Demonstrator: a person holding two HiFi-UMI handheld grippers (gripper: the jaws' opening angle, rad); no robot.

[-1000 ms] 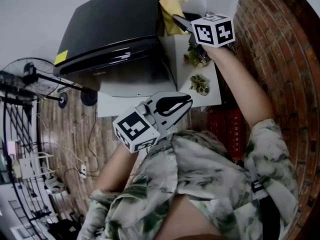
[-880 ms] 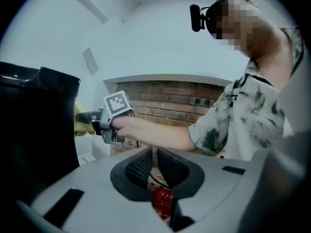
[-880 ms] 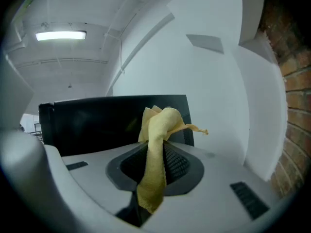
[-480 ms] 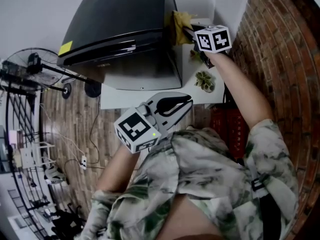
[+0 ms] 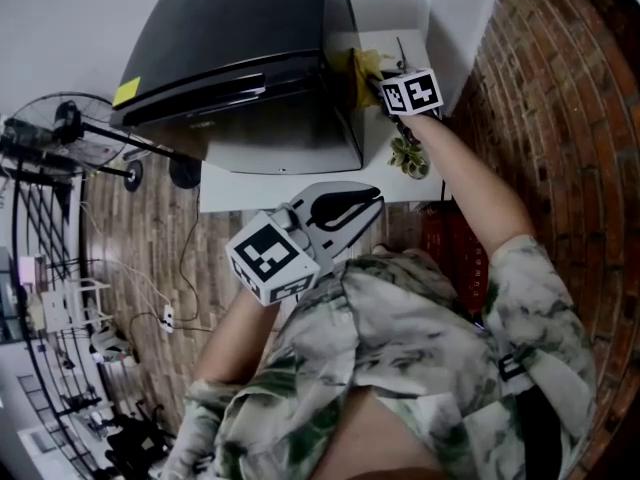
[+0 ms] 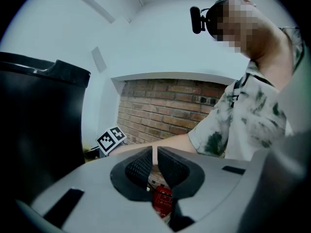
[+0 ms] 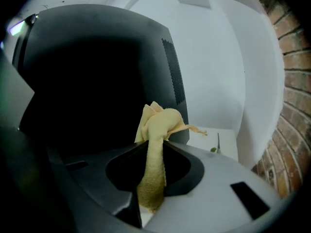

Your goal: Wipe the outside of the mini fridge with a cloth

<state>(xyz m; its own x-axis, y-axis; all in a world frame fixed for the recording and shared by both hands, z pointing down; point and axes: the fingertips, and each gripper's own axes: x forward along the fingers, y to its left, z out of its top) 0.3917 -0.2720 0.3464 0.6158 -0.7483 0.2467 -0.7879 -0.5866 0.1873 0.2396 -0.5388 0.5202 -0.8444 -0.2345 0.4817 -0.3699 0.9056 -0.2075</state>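
Dropped lower beside mini fridge (image 5: 240, 38) since a second ago: right hand-held gripper (image 7: 154, 144) clenched on yellow cloth (image 7: 159, 123); left hand-held gripper (image 6: 154, 152) clenched empty, near shirt (image 5: 420, 338).

Remote log, head view | I see a standing fan (image 5: 62, 138) at far left over the wood-plank floor (image 5: 140, 248) | cables and a white power strip (image 5: 167, 318) lie on that floor | a small green plant (image 5: 408, 155) on the white desk (image 5: 250, 186), near the brick wall (image 5: 545, 78) | a red crate (image 5: 448, 253) just below the desk's edge, by the bricks
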